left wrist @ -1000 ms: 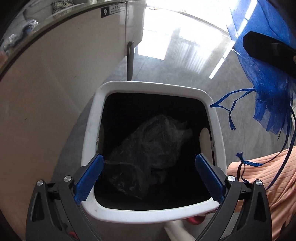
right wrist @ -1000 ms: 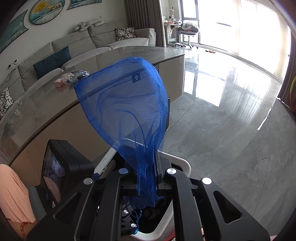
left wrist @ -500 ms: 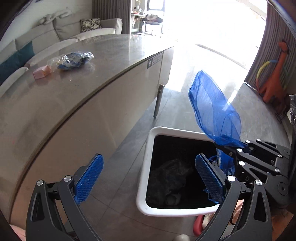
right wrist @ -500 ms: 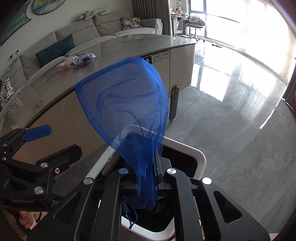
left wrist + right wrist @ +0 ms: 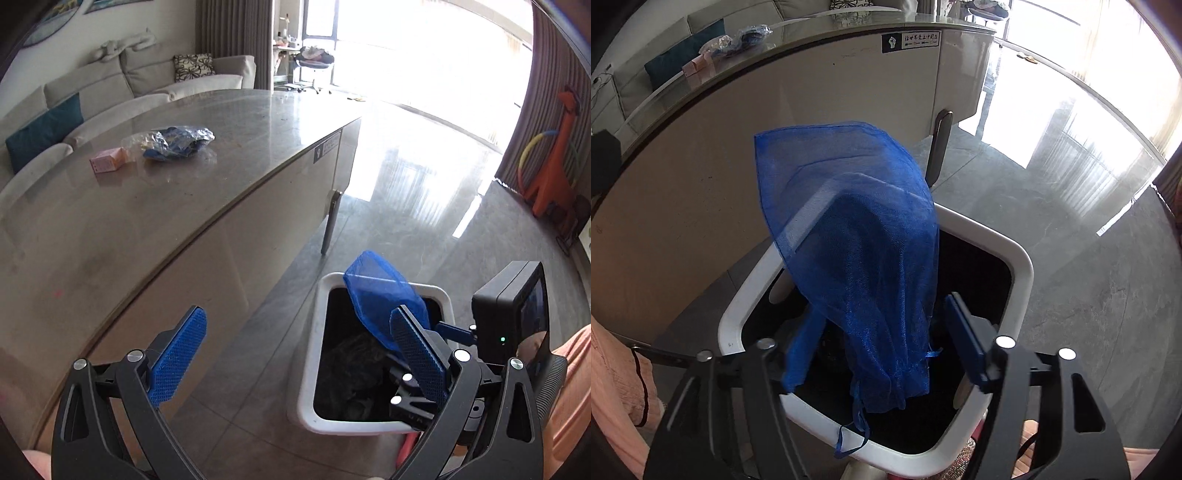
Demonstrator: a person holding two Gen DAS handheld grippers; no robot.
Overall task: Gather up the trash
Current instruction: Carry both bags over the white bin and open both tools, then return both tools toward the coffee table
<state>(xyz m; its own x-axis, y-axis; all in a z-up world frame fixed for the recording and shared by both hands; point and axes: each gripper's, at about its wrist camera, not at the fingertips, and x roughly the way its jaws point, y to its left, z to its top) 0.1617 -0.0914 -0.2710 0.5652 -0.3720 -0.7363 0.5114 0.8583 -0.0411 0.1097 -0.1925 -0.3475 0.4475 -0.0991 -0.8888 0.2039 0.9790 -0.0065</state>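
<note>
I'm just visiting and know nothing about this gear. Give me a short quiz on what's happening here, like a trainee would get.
1. True or false: the right tongs are shut on the blue bag.
2. The bag hangs over: A sofa, B white bin, C chair?
3. Fill in: the pink box lies on the ____.
Key: 1 false, they are open; 2 B; 3 table.

Mesh bag (image 5: 857, 258) over bin (image 5: 1023, 266), beside counter (image 5: 184, 177)
</note>
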